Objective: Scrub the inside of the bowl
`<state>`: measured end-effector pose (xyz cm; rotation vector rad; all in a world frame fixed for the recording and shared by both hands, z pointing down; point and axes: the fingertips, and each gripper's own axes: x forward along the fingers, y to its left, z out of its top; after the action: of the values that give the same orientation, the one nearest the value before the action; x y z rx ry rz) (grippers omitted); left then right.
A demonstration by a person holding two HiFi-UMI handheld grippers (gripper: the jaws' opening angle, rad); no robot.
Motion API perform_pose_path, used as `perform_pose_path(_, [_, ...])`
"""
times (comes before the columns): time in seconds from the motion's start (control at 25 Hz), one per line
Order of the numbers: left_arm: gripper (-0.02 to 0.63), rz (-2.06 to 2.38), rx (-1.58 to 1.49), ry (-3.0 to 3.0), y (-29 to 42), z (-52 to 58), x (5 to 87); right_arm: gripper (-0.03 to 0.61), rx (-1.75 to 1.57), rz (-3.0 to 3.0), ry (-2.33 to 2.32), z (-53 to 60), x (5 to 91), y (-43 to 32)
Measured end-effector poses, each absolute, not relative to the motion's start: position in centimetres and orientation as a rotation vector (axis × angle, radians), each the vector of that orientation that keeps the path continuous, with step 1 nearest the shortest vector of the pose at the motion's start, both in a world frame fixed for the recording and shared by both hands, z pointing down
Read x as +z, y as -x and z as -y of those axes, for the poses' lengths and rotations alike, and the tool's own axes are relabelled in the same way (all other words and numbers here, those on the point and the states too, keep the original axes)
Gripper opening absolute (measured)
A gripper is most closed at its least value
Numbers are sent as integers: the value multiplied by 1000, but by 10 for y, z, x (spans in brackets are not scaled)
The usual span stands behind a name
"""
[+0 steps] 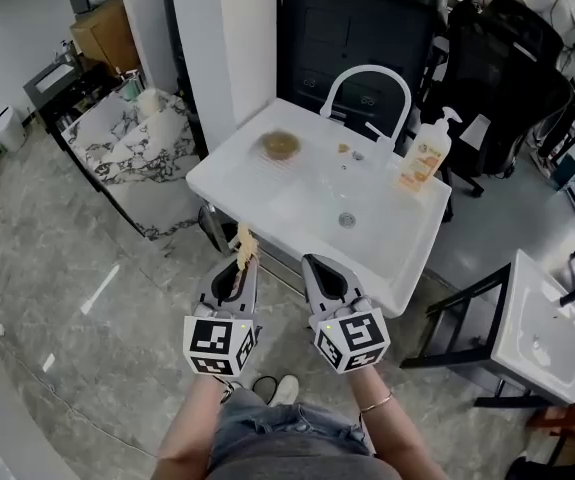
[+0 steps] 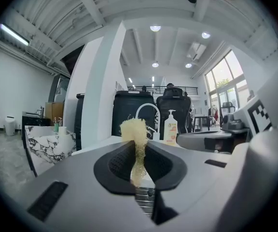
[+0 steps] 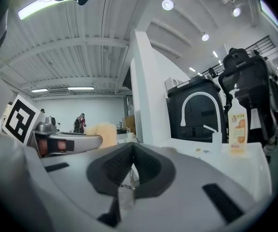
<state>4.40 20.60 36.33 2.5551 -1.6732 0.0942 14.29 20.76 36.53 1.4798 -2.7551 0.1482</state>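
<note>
Your left tongs were clamped on a tuft of pale yellow scrubber, which stood up between the dark pads and frayed out above them. Your right tongs were pressed together with nothing between them. You held both low in front of you, side by side and just short of the near edge of the white worktop, each with its marker cube nearest your hands.

The bowl sat on the far left part of that worktop, on a ribbed patch, upright and well apart from both tongs. It looked tan, with something brownish inside; you could not tell more from the head view. To its right the worktop dipped into a shallow basin with a round drain near the middle. A white arched tap rose at the far edge, and a small tan scrap lay near its foot. A pump bottle with an orange label stood at the far right corner, just beside the tap.

A marble-patterned table stood off to your left on the grey floor. A black chair was behind the worktop on the right, and a second white sink sat lower at your right.
</note>
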Motion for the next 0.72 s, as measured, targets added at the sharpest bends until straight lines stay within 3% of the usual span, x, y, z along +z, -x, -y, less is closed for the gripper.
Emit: perform_pose_path(0.72, [46, 1736, 107, -2527, -30, -173, 360, 11, 90, 2721, -1391, -170, 364, -134])
